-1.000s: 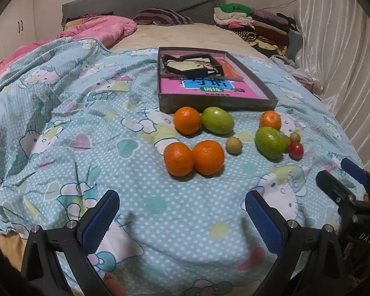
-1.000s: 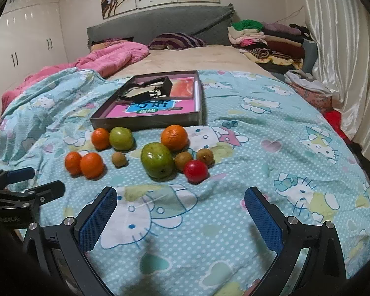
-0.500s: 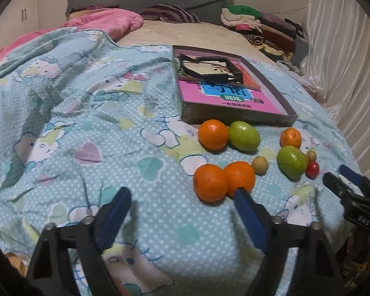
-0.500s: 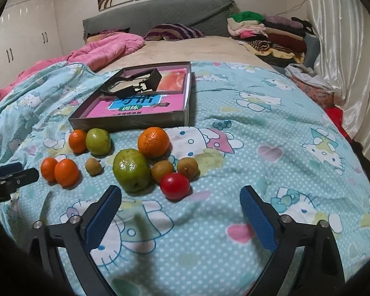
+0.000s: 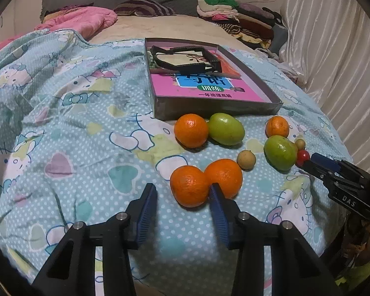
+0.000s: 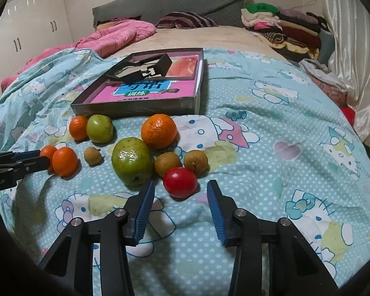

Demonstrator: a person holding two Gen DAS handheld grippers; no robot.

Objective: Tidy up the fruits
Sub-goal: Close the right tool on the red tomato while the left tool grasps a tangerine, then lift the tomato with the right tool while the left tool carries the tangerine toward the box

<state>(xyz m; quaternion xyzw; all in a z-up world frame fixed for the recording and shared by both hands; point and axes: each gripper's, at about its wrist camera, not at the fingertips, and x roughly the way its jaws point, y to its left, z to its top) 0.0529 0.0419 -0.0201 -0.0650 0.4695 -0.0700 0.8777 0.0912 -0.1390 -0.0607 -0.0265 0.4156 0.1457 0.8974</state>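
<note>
While both grippers' jaws are held apart, shallow grey cardboard box filled with pink workbook and black frame, fruit laid before box, left gripper by orange tangerine, right gripper at red tomato.

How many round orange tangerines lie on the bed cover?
4. Two touch each other before the left gripper: one, another. One lies beside a green fruit near the box. One lies farther right. None seems hidden.

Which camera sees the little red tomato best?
The right wrist view: the red tomato sits whole and close, just ahead of the open right gripper. In the left wrist view it is small, far right, partly hidden behind the green fruit and the other gripper.
</note>
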